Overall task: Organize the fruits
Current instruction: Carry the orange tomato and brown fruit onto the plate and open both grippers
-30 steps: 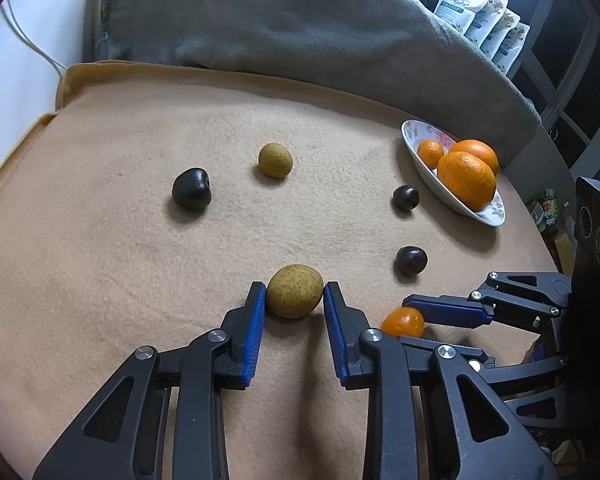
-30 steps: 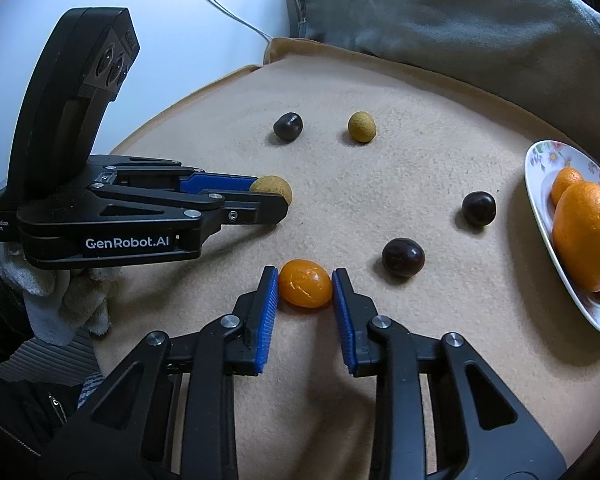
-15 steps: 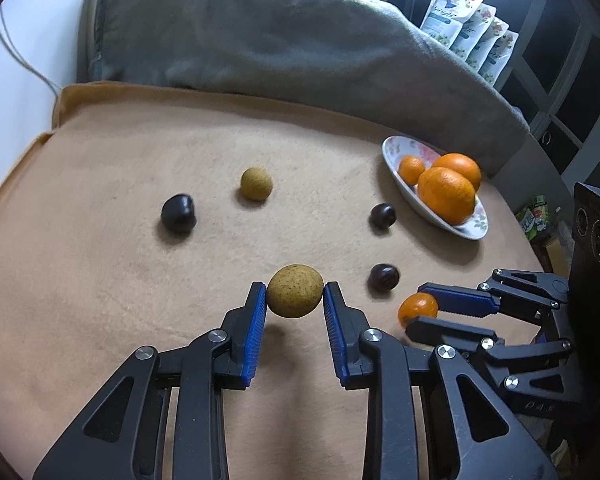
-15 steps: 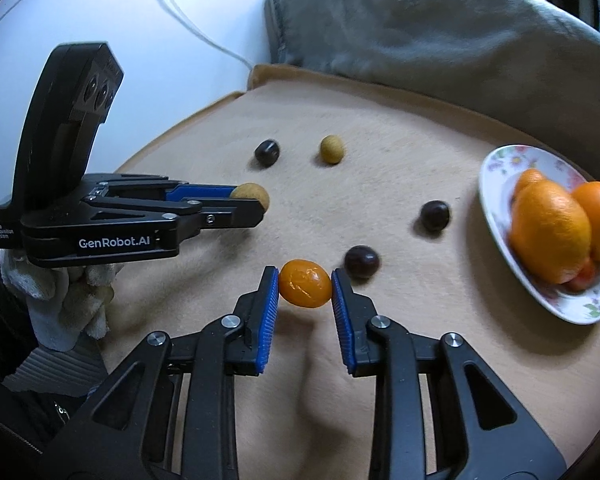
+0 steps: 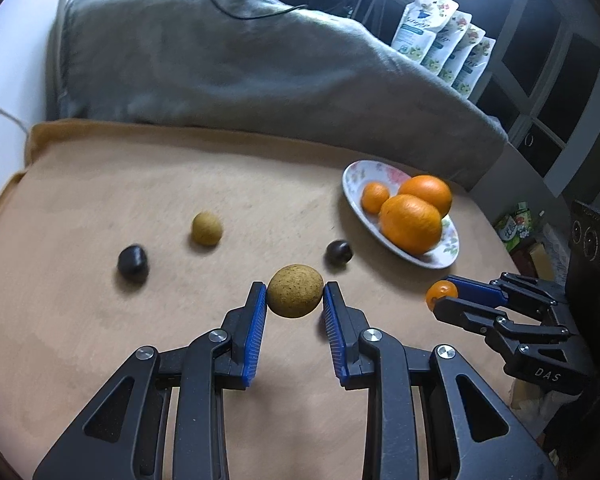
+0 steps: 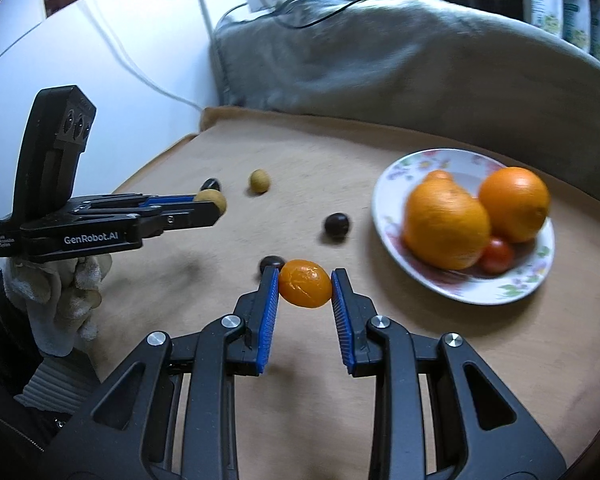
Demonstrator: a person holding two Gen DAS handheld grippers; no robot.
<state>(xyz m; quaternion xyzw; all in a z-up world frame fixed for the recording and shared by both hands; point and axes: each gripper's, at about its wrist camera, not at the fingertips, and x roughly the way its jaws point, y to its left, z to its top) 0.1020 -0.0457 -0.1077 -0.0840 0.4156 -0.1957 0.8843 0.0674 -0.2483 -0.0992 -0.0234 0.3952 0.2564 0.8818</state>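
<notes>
- Left gripper (image 5: 295, 307): blue pads clamped on a round tan-brown fruit (image 5: 295, 296), speckled skin, species unclear; held at the widest part of the fruit, clear of the cloth, its shadow on the cloth under the right finger
- Right gripper (image 6: 305, 295): pads clamped on a small orange citrus (image 6: 305, 283), kumquat-like, gripped across its short axis so the long ends stick out fore and aft; also off the surface
- Floral plate (image 6: 392, 184) sits ahead and to the right of the right gripper; carries two large oranges (image 6: 446, 226), a small red fruit (image 6: 496, 255) tucked against them, and a smaller orange one seen from the left wrist (image 5: 375, 198)
- Judgement: orange-toned fruit is being gathered on the plate, so the citrus likely goes there; free rim space is on the near-left side
- Loose on the tan cloth (image 5: 80, 320): second tan fruit (image 5: 207, 229) ahead-left of the left gripper, dark fruit (image 5: 132, 262) further left, dark fruit (image 5: 339, 251) just ahead-right, another just behind the right gripper's left finger (image 6: 271, 262)
- Destination for the tan fruit: cannot tell; possibly beside its twin
- Risk: round fruit in a narrow pad contact may roll out if tilted
</notes>
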